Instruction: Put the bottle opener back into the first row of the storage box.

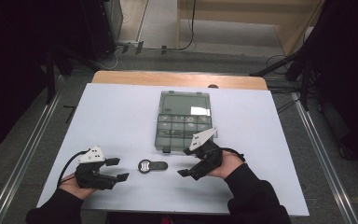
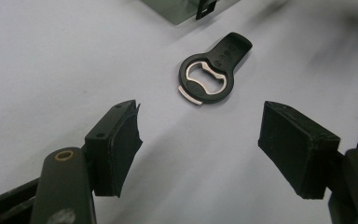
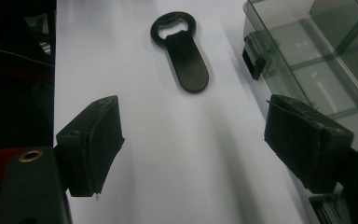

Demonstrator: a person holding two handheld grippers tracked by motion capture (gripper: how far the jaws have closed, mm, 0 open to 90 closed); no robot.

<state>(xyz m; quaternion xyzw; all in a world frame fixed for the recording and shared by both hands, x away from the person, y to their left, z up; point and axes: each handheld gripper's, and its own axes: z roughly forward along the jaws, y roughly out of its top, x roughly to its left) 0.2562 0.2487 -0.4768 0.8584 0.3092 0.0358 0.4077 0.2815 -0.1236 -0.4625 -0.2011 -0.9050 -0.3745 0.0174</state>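
Black bottle opener (image 1: 152,165) lengthwise left-right, handle rightward

No legible text — none anywhere

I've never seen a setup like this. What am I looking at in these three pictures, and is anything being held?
A person sits at a white table, holding a two-jaw hand tool in each hand. The high view looks down from above: left gripper, right gripper. The other two pictures come from cameras riding on each gripper, looking along its black jaws. Between the grippers lies a black bottle opener, also seen from the left gripper and the right. Behind it sits a clear compartment box. Both grippers are open; nothing is held.
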